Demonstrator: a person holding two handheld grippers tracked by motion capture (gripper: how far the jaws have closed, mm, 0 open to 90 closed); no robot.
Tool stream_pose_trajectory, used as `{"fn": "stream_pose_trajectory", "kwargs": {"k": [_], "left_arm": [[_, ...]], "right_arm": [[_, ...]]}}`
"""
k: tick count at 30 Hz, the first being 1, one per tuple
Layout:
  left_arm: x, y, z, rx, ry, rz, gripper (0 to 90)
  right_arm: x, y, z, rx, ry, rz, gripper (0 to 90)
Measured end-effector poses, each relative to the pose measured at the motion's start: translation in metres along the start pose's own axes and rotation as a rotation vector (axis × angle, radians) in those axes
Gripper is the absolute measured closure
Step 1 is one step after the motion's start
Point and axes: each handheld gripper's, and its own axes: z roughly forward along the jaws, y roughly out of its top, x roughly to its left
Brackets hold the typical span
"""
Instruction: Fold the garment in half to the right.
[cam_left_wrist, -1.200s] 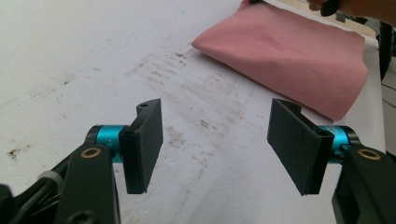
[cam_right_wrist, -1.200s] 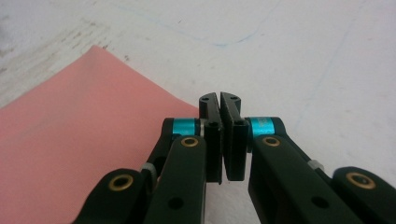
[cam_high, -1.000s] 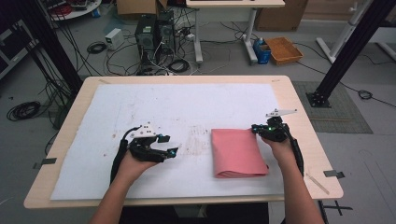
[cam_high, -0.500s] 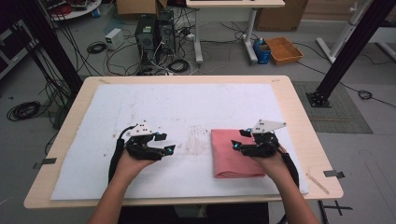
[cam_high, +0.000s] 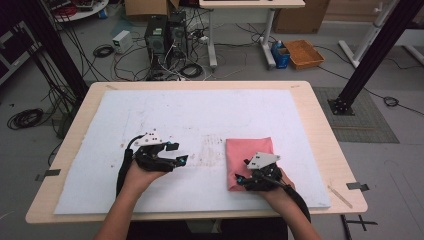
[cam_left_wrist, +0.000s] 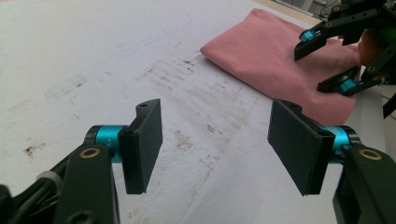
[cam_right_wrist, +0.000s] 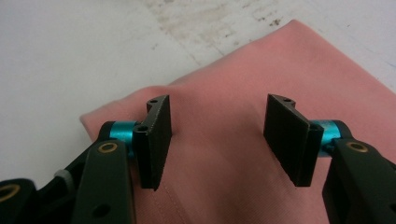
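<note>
A folded pink cloth (cam_high: 248, 149) lies flat on the white mat, right of the middle. My right gripper (cam_high: 242, 171) hovers low over its near left corner, and its jaws have just been opening. In the right gripper view the gripper (cam_right_wrist: 217, 135) stands open, with the cloth (cam_right_wrist: 233, 74) beneath the pads and nothing pinched between them. My left gripper (cam_high: 179, 153) rests open on the mat to the left of the cloth, pointing right. In the left gripper view that gripper (cam_left_wrist: 215, 140) holds nothing, and beyond it are the cloth (cam_left_wrist: 266, 46) and the right gripper (cam_left_wrist: 312, 69).
A white mat (cam_high: 200, 110) covers most of the wooden table (cam_high: 320, 115). Dark smudges (cam_high: 212, 145) mark the mat between the two grippers. Bits of tape (cam_high: 358, 186) stick to the table edges. Computers, cables and a box stand on the floor beyond the far edge.
My right gripper has moved from the cloth's far right corner across to its near left corner, and its jaws went from shut to open. The left gripper has stayed put.
</note>
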Motion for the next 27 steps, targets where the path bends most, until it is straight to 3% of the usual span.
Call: {"fn": "stream_pose_trajectory", "kwargs": {"k": [5, 9, 16, 18, 24, 27], "left_arm": [[0.000, 0.000, 0.001, 0.002, -0.002, -0.002, 34.7], [0.000, 0.000, -0.001, -0.006, 0.012, 0.004, 32.8], [0.001, 0.004, -0.004, -0.017, 0.011, 0.009, 29.6], [0.001, 0.006, -0.006, -0.031, 0.009, 0.005, 28.8], [0.008, 0.012, -0.013, -0.053, 0.014, 0.001, 25.6], [0.012, 0.009, -0.017, -0.056, 0.025, -0.010, 24.3]], "right_arm": [[0.003, 0.003, -0.002, 0.007, -0.013, -0.018, 39.1], [-0.006, 0.012, -0.016, -0.057, 0.020, 0.018, 30.9], [-0.041, 0.032, -0.034, -0.161, 0.025, 0.100, 25.0], [-0.051, 0.032, -0.035, -0.200, 0.036, 0.126, 24.8], [-0.077, 0.026, -0.035, -0.281, 0.001, 0.195, 22.1], [-0.085, 0.022, -0.031, -0.244, 0.013, 0.197, 21.5]]}}
